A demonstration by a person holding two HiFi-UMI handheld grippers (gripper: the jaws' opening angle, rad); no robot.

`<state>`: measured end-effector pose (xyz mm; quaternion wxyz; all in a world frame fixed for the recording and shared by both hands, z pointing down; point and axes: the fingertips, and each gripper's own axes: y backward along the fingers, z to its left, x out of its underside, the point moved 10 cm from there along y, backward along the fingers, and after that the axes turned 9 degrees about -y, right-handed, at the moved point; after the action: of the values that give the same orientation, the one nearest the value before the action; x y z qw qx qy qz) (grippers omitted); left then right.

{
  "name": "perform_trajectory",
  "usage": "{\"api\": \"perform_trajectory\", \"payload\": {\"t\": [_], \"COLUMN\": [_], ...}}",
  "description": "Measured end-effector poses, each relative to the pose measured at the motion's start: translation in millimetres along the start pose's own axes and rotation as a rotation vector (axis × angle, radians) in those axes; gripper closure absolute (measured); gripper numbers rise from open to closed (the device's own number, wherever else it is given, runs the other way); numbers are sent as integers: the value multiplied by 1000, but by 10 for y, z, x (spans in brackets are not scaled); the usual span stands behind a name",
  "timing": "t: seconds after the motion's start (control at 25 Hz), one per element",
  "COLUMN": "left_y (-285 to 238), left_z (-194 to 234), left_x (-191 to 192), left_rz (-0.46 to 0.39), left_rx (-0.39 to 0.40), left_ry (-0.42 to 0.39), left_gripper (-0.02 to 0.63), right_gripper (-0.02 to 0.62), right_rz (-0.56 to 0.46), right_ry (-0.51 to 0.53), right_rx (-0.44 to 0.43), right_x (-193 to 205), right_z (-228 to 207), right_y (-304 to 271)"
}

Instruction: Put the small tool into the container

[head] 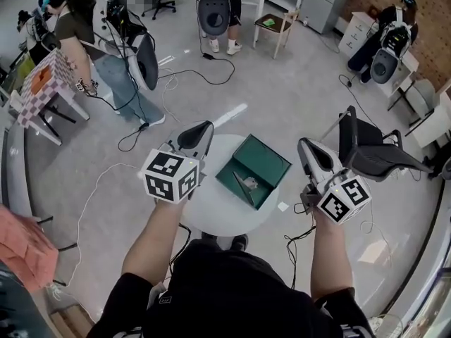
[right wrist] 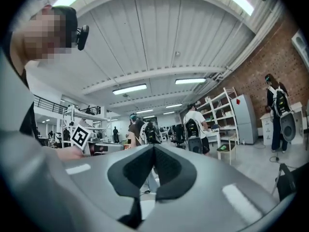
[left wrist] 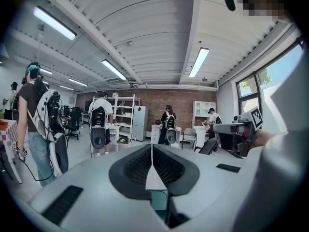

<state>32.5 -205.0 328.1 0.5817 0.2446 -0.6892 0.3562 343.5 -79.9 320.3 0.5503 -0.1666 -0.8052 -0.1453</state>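
Observation:
An open green box (head: 266, 162) lies on a small round white table (head: 211, 208). A small grey metal tool (head: 248, 183) rests inside it, near the fold. My left gripper (head: 199, 134) hovers over the table's left rim, to the left of the box, shut and empty. My right gripper (head: 310, 152) is held to the right of the table, off its edge, also shut with nothing in it. In the left gripper view the jaws (left wrist: 152, 149) meet along a thin line. The right gripper view shows its jaws (right wrist: 154, 148) pressed together too, aimed at the room and ceiling.
A black office chair (head: 370, 153) stands close on the right of the table. Cables (head: 99, 189) trail over the grey floor to the left. Several people with backpack rigs stand further off, one at the upper left (head: 106, 55). A checkered table (head: 42, 83) is at far left.

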Motion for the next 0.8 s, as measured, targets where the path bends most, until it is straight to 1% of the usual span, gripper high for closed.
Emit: {"api": "perform_trajectory", "payload": {"t": [0.08,0.2,0.4,0.6,0.8], "left_y": [36,94,238,358,272], "left_z": [-20,-10,99,225,281], "left_x": [-47,-119,-251,-238,-181], "left_rz": [-8,-26,-69,-84,-79], "left_rx": [-1,-2,-21,-37,-32], "left_ry": [-21,-54,-79,-67,-54], "left_gripper": [592,591,591,591,592], "right_gripper": [586,586,586,586,588], "right_rz": [-52,-110,-185,-184,-171], "right_ry": [42,91,114,134,117], "right_rx": [-6,9,47,83,125], "right_x": [-149,-306,-424,-366,-277], "right_z": [136,301,449,540,436], "right_y": [29,61,94,116,143]}}
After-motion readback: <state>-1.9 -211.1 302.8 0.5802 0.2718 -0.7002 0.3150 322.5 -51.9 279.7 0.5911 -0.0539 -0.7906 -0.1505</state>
